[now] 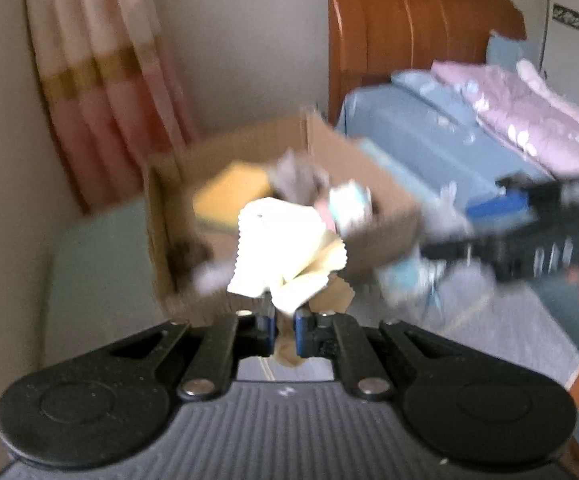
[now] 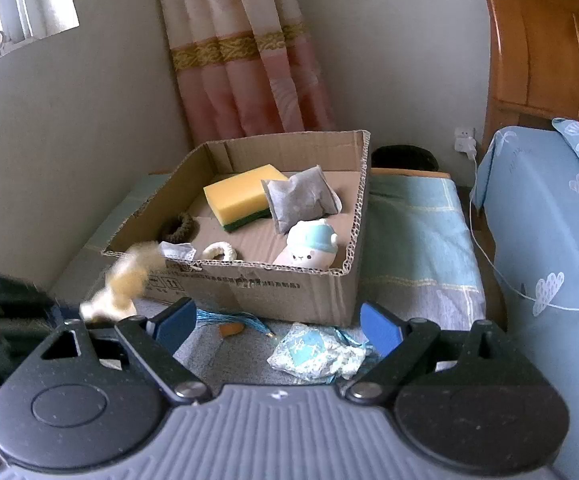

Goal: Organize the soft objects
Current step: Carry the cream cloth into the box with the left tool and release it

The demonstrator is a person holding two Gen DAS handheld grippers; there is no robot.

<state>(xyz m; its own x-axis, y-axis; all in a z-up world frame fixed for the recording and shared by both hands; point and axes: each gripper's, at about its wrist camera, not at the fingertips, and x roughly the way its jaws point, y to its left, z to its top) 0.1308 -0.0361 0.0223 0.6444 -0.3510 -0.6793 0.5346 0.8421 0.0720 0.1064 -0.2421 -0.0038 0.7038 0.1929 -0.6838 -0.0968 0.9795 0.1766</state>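
Fingers (image 1: 303,324) of the left gripper (image 1: 285,320): pressed together, pinching the lower corner of a pale yellow cloth (image 1: 277,248) with a zigzag-cut edge, held up off the surface in front of the cardboard box (image 1: 369,184). Fingers of the right gripper (image 2: 277,320): spread wide, nothing between them, poised low over the bedding in front of the box.

On handling, largest first:
- Cardboard box (image 2: 353,216): open-topped, low-walled, easy to drop things into from above. Already holding a yellow sponge (image 2: 241,196), a grey pouch (image 2: 297,198) and a small plush toy in a blue hat (image 2: 313,246).
- Cloth: likely very light and limp, flopping and folding over itself above the pads. No stiffness to steer by, so probably best carried by this pinched corner and let fall inside the box.
- Crumpled blue-and-white packet (image 2: 317,354), just ahead of the right gripper: thin and crinkly by the look of it. Best pinched across a raised fold.
- Blue tassel (image 2: 229,316) against the box's front wall: fine loose threads, apt to slip through. Better gripped at the knotted end.

Hard to make out:
- Whole left wrist view smeared, box contents reduced to patches of colour.
- Cloth overexposed there, only a blurred streak (image 2: 125,284) in the right wrist view. Depth of bite on the pads unclear.
- Small orange object beside the tassel, too small to name.
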